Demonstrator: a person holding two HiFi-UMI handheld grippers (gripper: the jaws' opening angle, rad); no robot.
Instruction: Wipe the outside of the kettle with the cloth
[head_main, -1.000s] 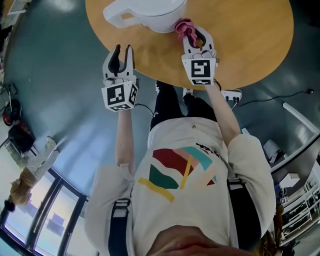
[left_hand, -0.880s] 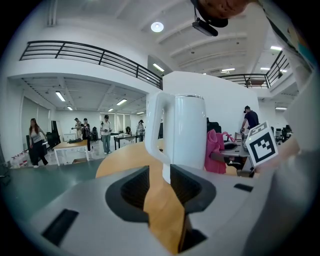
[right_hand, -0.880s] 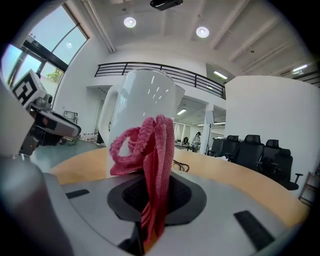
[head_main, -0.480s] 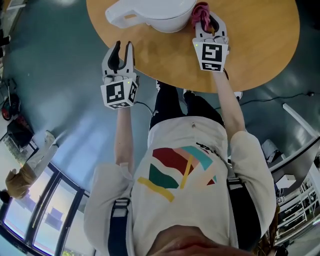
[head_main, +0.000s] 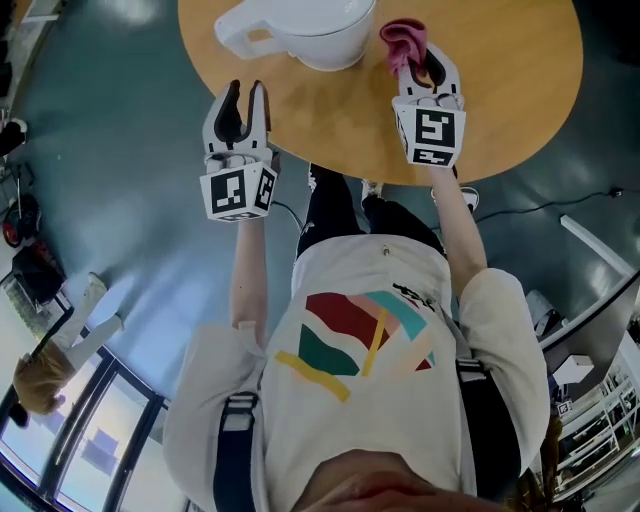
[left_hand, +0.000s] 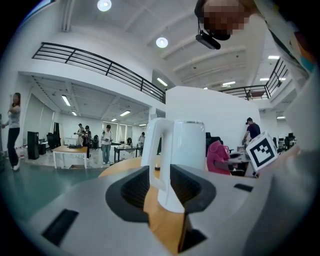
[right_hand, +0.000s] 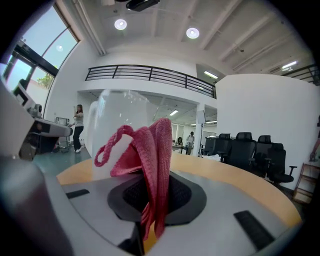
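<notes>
Kettle (head_main: 318, 28): white, upright on the round table (head_main: 510, 110), handle toward its left edge.
Cloth (head_main: 403, 38): pink, clamped in your right gripper (head_main: 420, 66), just beside the kettle.
Your left gripper (head_main: 247, 100): jaws slightly apart, empty, at the table's near-left edge.

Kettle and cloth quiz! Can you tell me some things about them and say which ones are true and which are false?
1. The white kettle stands on the round wooden table. True.
2. The left gripper is holding the kettle's handle. False: its jaws are apart with nothing gripped, and it is short of the handle.
3. The right gripper is shut on a pink cloth. True.
4. The cloth lies spread flat on the table. False: it is bunched up and pinched between the right gripper's jaws.
5. The kettle's handle is on the left gripper's side. True.
</notes>
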